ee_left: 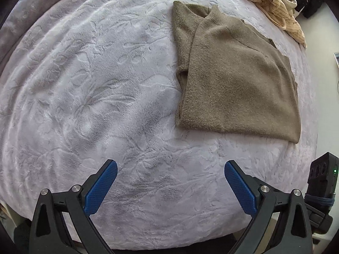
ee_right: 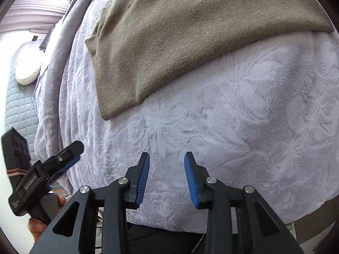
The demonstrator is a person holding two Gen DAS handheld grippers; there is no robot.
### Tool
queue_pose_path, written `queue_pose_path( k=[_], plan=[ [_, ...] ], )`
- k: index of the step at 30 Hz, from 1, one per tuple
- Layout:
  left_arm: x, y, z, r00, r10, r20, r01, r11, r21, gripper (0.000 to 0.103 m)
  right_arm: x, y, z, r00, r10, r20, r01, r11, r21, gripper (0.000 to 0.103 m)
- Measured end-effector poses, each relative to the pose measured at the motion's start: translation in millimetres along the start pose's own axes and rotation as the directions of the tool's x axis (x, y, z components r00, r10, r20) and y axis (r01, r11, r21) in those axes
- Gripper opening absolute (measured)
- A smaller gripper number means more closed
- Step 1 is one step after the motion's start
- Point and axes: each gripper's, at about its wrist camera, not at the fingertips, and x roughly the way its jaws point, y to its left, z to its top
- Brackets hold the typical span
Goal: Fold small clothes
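Observation:
An olive-brown knit sweater lies folded flat on the pale lilac blanket, its ribbed collar toward the far side. My left gripper hovers over bare blanket nearer than the sweater, jaws wide open with nothing between the blue pads. In the right wrist view the same sweater fills the upper part of the frame. My right gripper stands a short way back from its near edge, jaws partly open and empty. The left gripper shows at the lower left of that view, held by a hand.
A heap of cream and tan clothes sits at the bed's far right corner. A white cushion rests on a quilted grey surface left of the bed. The blanket's near edge drops off just under the right gripper.

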Motion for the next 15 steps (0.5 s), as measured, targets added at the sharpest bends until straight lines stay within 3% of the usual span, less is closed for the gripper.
queue_pose_path(
  k=[1, 3, 7, 15],
  plan=[
    [2.1, 1.1, 1.4, 1.0, -0.009, 0.001, 0.009, 1.0, -0.017, 0.101, 1.1, -2.2, 3.4, 1.0, 0.028, -0.005, -0.028, 1.0, 0.012, 0.046],
    [5.4, 3.2, 3.9, 1.0, -0.018, 0.006, 0.018, 0.999, -0.037, 0.101, 4.9, -7.6, 12.1, 0.994, 0.112, -0.004, -0.112, 0.992, 0.051, 0.047],
    [9.6, 9.1, 12.5, 0.999, -0.039, 0.028, 0.041, 0.996, -0.084, 0.101, 20.0, -15.9, 33.6, 0.96, 0.278, 0.037, -0.281, 0.951, 0.13, 0.047],
    [22.5, 18.3, 33.8, 0.994, -0.084, 0.064, 0.092, 0.985, -0.147, 0.101, 63.6, -25.6, 68.5, 0.912, 0.402, 0.081, -0.409, 0.882, 0.235, 0.047]
  ],
)
